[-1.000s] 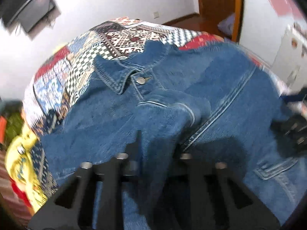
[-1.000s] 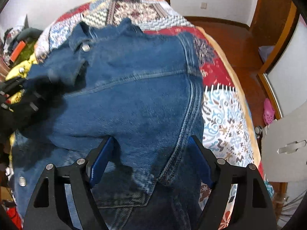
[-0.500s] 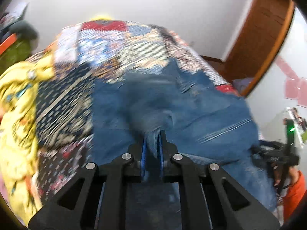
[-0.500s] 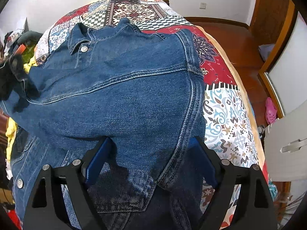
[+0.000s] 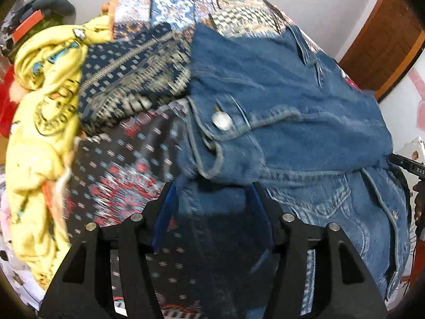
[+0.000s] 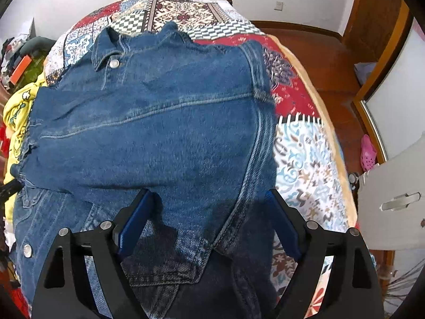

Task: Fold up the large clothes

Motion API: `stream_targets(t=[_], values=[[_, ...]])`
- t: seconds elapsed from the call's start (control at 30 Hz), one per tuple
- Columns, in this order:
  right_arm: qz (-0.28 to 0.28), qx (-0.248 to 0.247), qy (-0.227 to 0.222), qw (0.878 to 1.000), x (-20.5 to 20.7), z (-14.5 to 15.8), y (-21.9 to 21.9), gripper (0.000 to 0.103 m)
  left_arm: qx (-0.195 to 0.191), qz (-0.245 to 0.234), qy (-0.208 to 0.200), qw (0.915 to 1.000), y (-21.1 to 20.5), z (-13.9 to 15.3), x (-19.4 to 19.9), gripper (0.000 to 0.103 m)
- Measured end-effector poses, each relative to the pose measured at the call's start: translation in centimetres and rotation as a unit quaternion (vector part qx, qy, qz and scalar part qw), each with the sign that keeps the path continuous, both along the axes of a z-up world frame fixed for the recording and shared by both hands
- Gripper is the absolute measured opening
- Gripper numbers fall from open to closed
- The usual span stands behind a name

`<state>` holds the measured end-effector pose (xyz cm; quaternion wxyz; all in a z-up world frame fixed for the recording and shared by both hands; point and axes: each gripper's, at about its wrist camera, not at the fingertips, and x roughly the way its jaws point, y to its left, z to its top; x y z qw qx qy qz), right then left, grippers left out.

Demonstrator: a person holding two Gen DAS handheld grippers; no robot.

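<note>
We see the patchwork bedspread (image 6: pixel 300 143) filling both views, with the denim jacket (image 6: pixel 159 122) lying across it, collar toward the far wall and one side already folded over the body. A yellow garment (image 5: pixel 45 122) sits bunched at the jacket's left, just beside it. Our right gripper (image 6: pixel 209 220) hangs over the near hem with its jaws spread wide, denim under and between them but not pinched. Our left gripper (image 5: pixel 212 204) is at the jacket's left edge near the buttoned cuff (image 5: pixel 223 121) — its jaws are opening, cloth lies below them and nothing is clamped. Risks from here, as we judge it: stiff denim may spring back and undo the fold once let go, a pad could snag the loose cuff and drag it on pulling away — and the yellow garment is close enough to get caught in the next grab
</note>
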<state>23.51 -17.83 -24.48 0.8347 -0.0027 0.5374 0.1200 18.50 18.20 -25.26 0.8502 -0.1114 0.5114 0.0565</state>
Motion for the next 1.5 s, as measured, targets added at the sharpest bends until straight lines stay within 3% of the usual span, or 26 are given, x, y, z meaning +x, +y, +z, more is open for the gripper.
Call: stream_targets(t=[0.17, 0.4, 0.73, 0.87, 0.9, 0.93, 0.97, 1.07, 1.1, 1.17, 1.3, 1.5], values=[[0.0, 0.002, -0.039, 0.999, 0.9, 2.6, -0.5, 0.084, 0.011, 0.027, -0.041, 0.9987, 3.0, 3.2, 1.4, 0.071], [-0.016, 0.013, -0.065, 0.998, 5.0, 4.3, -1.4, 0.084, -0.007, 0.034, -0.054, 0.9979, 5.2, 4.1, 7.6, 0.074], [-0.057, 0.072, 0.01, 0.996, 11.8, -1.0, -2.6, 0.083, -0.09, 0.042, -0.01, 0.995, 6.3, -1.6, 16.0, 0.076], [-0.065, 0.083, 0.014, 0.994, 12.9, -1.7, -2.5, 0.082, -0.115, 0.051, -0.018, 0.9919, 6.9, -2.8, 18.2, 0.076], [-0.062, 0.083, 0.006, 0.995, 12.9, -1.6, -2.3, 0.078, -0.116, 0.05, -0.023, 0.9917, 6.8, -2.8, 18.6, 0.074], [-0.059, 0.084, 0.001, 0.995, 13.0, -1.5, -2.3, 0.068, -0.115, 0.045, -0.029, 0.992, 6.6, -2.7, 19.0, 0.064], [-0.059, 0.086, 0.0, 0.995, 13.0, -1.4, -2.3, 0.056, -0.113, 0.037, -0.032, 0.9924, 6.4, -2.6, 19.4, 0.046], [-0.055, 0.077, 0.004, 0.996, 13.3, -1.4, -1.9, 0.031, -0.086, 0.035, -0.036, 0.995, 5.7, -2.0, 19.7, 0.017], [-0.053, 0.071, 0.003, 0.996, 13.4, -1.3, -1.8, 0.022, -0.086, 0.031, -0.043, 0.9949, 5.6, -1.6, 19.5, 0.015], [-0.048, 0.071, -0.002, 0.996, 13.5, -0.9, -1.8, 0.015, -0.08, 0.032, -0.062, 0.9944, 5.2, -0.4, 18.8, 0.008], [-0.032, 0.072, -0.035, 0.996, 13.2, 1.9, -1.2, 0.013, -0.037, 0.016, -0.093, 0.9949, 3.9, 3.1, 17.4, 0.007], [0.011, 0.075, -0.106, 0.991, 13.4, 8.0, 1.4, 0.013, -0.023, 0.013, -0.133, 0.9907, 4.4, 8.0, 15.9, 0.007]])
